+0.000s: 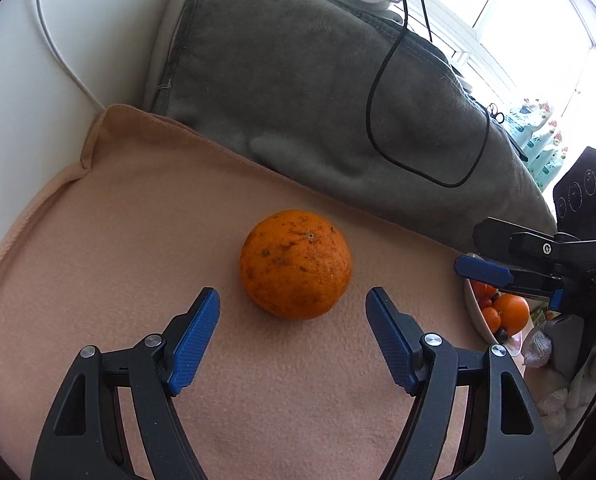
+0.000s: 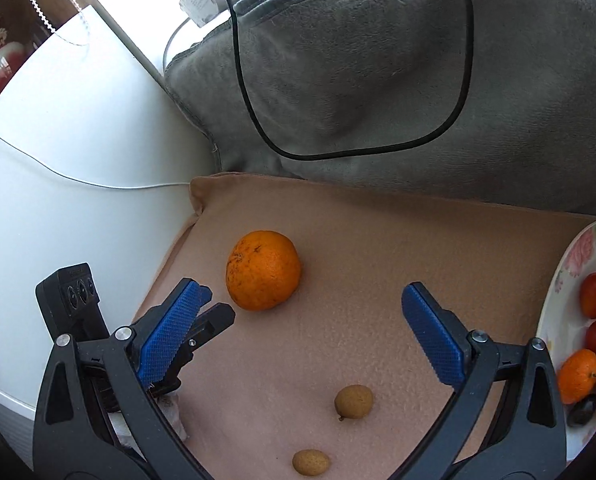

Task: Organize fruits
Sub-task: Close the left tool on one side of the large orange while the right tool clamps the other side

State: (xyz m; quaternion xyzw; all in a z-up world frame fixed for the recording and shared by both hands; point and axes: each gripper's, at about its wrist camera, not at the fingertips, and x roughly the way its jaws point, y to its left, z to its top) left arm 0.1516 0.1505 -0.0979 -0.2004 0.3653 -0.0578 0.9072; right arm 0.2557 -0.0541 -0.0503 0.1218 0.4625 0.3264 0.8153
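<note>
Seeing two small brown fruits point(image 2: 354, 401) only from our right wrist; orange point(image 1: 295, 264) lies unobstructed, both grippers' fingers point(image 1: 195, 340) apart, empty.

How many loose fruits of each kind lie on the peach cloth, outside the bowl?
Large round orange citrus fruit: 1
Small round tan-brown fruits: 2
Total on the peach fleece cloth: 3
</note>
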